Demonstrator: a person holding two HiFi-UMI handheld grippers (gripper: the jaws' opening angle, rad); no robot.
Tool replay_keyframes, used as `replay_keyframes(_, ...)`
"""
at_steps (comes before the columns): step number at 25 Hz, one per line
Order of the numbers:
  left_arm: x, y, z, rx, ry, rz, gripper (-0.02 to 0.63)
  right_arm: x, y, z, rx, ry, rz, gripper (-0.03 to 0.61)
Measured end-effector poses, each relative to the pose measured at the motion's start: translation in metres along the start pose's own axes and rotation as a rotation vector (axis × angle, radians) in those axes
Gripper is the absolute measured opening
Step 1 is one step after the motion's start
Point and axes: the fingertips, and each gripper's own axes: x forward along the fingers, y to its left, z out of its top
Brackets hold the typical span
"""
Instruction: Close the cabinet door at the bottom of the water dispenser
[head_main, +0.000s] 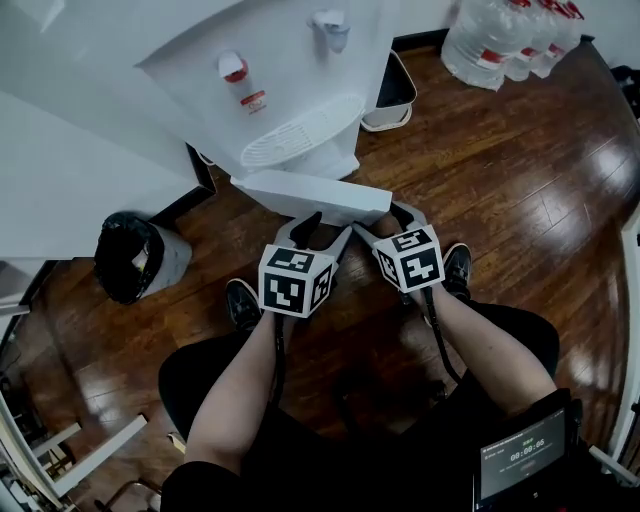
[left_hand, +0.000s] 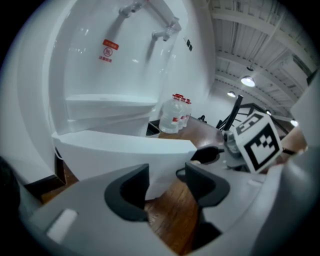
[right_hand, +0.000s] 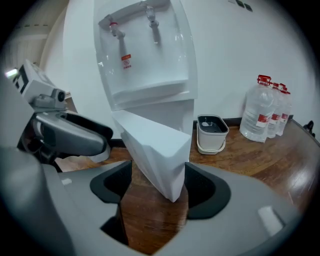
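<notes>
Jaws straddle cabinet door above glossy wooden floor.

I see a dim room, with white shine on the wood floor to the right. A ceiling lamp glows far off in the left gripper view. Both gripper views bend at the edges, with black corners.

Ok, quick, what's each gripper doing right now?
Left gripper: open, corner of the cabinet door between its jaws, not clamped.
Right gripper: open wide, cabinet door edge between its jaws, not gripped.
</notes>
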Motion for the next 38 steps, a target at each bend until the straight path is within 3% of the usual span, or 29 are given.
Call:
replay_keyframes(3, -0.021, 0.039, 0.003, -0.032, -0.022, 0.143, 0.266, 0.008, -0.016, 0.015, 0.048, -0.013, -0.019, 0.331)
replay_keyframes(6, -0.045, 0.095, 0.009, -0.118, -0.064, 0.307, 0.319, 0.016, -0.028, 0.025, 0.035, -0.022, -0.044, 0.328)
replay_keyframes(10, -0.048, 0.144, 0.001, -0.180, -0.045, 0.404, 0.347, 0.024, -0.037, 0.031, 0.002, -0.017, -0.068, 0.328)
replay_keyframes(15, -0.029, 0.158, -0.015, -0.075, 0.045, 0.449, 0.356, 0.032, -0.044, 0.044, 0.022, -0.018, -0.047, 0.328)
replay_keyframes(19, -0.028, 0.178, -0.008, -0.008, 0.021, 0.541, 0.356, 0.040, -0.051, 0.052, -0.015, -0.022, -0.033, 0.328)
replay_keyframes(23, -0.021, 0.187, 0.000, -0.114, -0.062, 0.495, 0.368, 0.048, -0.055, 0.062, -0.058, -0.023, 0.002, 0.330)
replay_keyframes(28, -0.015, 0.189, 0.005, -0.067, -0.096, 0.451, 0.388, 0.057, -0.064, 0.075, -0.112, -0.016, 0.038, 0.330)
replay_keyframes(33, -0.008, 0.188, 0.003, -0.113, -0.086, 0.401, 0.374, 0.065, -0.067, 0.083, -0.159, -0.019, 0.074, 0.330)
replay_keyframes(38, 0.008, 0.181, -0.008, -0.027, -0.022, 0.417, 0.391, 0.071, -0.070, 0.087, -0.209, -0.018, 0.095, 0.328)
